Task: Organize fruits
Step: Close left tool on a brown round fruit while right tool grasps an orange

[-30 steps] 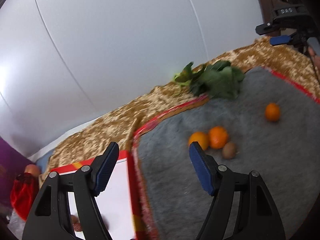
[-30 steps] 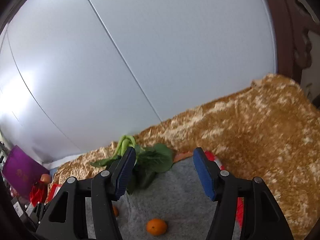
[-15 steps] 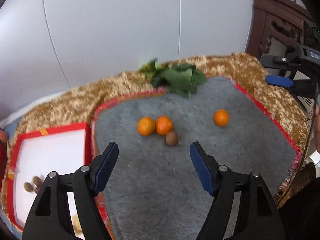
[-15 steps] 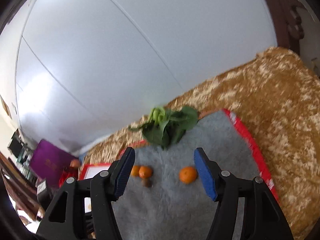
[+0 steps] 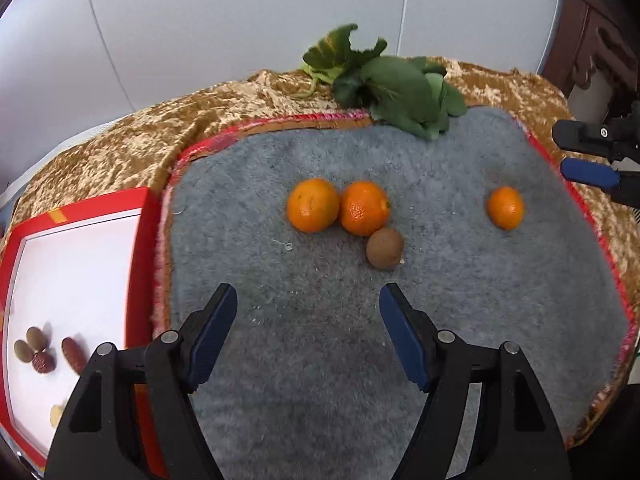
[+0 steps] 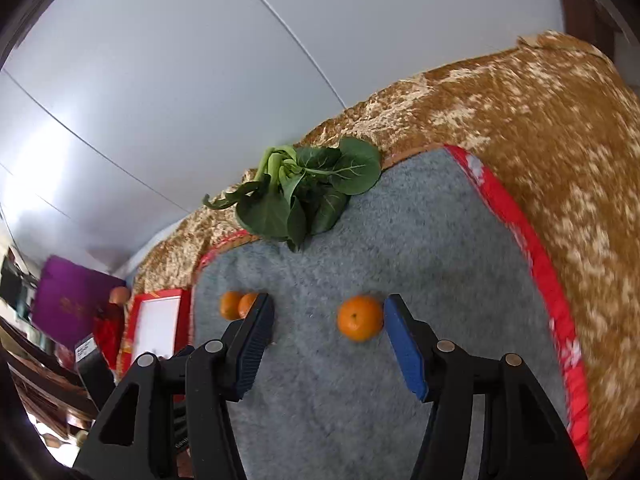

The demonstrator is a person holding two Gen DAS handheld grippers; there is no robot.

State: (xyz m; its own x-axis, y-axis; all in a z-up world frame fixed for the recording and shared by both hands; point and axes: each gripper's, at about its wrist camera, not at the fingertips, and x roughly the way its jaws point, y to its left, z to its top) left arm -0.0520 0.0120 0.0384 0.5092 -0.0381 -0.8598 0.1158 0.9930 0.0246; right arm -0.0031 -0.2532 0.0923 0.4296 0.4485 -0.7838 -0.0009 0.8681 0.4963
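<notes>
Left hand-held gripper (image 5: pixel 308 320): you hold it wide, empty, aimed at two oranges (image 5: pixel 338 208) and the kiwi (image 5: pixel 385 248) mid-mat (image 5: pixel 320 380).
Right hand-held gripper (image 6: pixel 328 344): empty, closing, lined up on the lone orange (image 6: pixel 359 318).
Tray (image 5: pixel 138 264): beside the mat, likely their destination.

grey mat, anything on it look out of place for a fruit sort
Yes: a bunch of leafy greens lies at the far edge of the grey mat, half on the gold cloth. It is a vegetable among three oranges and a kiwi. Nothing looks spilled or damaged.
</notes>
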